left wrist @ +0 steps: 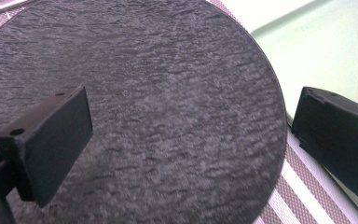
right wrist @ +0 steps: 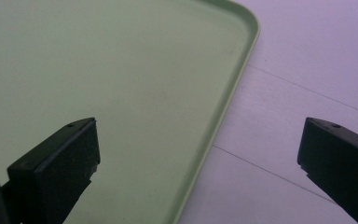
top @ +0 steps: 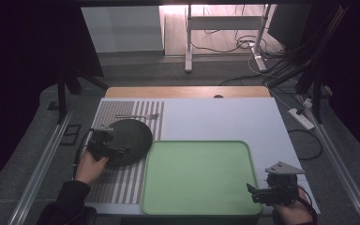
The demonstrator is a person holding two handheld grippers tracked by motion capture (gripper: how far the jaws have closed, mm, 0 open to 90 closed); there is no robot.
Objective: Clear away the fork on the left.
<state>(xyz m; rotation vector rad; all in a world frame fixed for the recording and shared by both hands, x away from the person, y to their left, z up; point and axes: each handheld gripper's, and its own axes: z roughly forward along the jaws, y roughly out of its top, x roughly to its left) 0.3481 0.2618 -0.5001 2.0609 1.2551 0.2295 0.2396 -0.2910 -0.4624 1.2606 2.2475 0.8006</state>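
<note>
From the high view I see my left hand (top: 90,168) coming in from bottom left, forearm angled up and inward, left gripper (top: 107,146) reaching over the near-left edge of the round dark slate plate (top: 133,137); in the left gripper view its jaws stand wide apart w/ nothing between them, one jaw over the plate's surface, the other past its rim above the striped mat (left wrist: 292,186); whether a jaw touches the plate I can't tell, prob. just hovering. Plate sits on the striped mat at the counter's (top: 225,117) left, its right edge just beside the green tray (top: 197,176); a fork (top: 138,116) lies on the mat behind the plate, apart from it. Right hand (top: 294,212) low at bottom right; right gripper (top: 255,193) pointing left at the tray's near-right corner; jaws wide, empty, straddling the tray rim (right wrist: 223,121), one over the tray, one over the white counter.
</note>
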